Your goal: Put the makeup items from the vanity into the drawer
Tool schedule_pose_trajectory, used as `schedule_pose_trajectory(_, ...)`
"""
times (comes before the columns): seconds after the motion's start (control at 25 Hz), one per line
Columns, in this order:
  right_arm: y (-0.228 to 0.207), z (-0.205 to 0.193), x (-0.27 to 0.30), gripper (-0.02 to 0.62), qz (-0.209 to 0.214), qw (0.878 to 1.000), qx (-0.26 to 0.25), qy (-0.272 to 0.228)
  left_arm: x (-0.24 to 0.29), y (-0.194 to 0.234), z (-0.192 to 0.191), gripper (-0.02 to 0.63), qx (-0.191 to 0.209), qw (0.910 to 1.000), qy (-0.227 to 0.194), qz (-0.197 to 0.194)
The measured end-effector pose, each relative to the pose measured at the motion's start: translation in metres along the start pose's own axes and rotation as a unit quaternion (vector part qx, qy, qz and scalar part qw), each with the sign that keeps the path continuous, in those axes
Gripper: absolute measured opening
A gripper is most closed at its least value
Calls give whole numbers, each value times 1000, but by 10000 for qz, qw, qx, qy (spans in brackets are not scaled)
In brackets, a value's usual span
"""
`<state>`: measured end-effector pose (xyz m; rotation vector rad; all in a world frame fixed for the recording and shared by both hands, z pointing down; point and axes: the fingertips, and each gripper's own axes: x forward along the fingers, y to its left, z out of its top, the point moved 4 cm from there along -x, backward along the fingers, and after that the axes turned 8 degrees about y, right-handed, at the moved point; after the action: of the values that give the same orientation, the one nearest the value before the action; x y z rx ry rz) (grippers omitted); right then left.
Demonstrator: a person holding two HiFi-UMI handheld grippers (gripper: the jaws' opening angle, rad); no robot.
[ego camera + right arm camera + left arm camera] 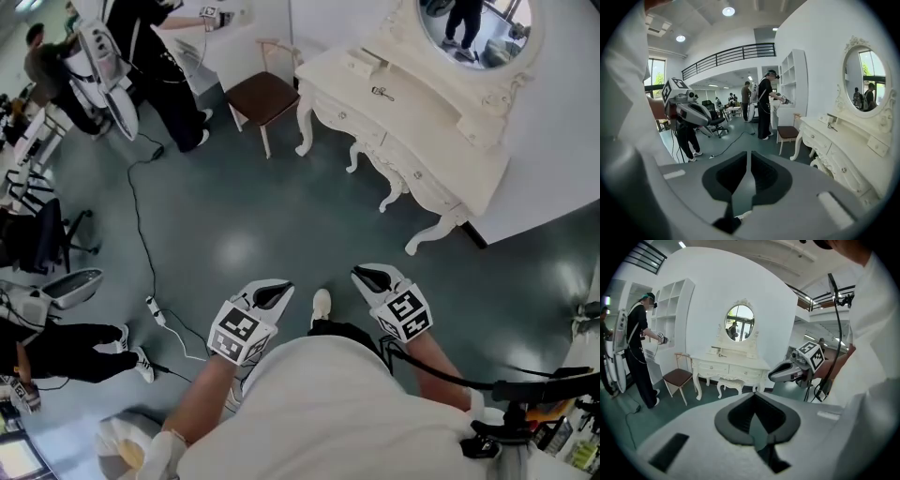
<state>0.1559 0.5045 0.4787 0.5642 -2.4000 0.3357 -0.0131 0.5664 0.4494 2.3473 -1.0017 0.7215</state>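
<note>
Left gripper (273, 294): I hold it low by my body, jaws pressed together, nothing in them.
Right gripper (373, 278): the same, jaws together but for a hairline gap, empty.
Makeup items (381, 92): small dark pieces on the vanity (441, 150) top, below the mirror (473, 28); too small for me to name.
Bearing: the vanity lies ahead and to my right, well apart from both grippers across the floor (244, 216).
Long axis: the vanity front runs on a slant, with the chair (263, 95) end farther off.
Nearer hand: the right, I judge. I'd walk in first, then lead with it.
Drawer (417, 175): closed.
</note>
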Motion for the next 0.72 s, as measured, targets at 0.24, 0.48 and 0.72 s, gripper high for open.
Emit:
schedule_pose_trajectory(0.24,-95,31,35,25,53,10000,-22,-2,47,63,76,3,32,9996,-213,174)
schedule_pose_trajectory(0.48,-155,76,81,21,37,10000,51,14,75,133,119,3,-67,9998,-155,51)
schedule_pose_trajectory(0.72,-219,113,133,18,-251,9995,193,79,108,221,163,3,32,9994,-310,-126)
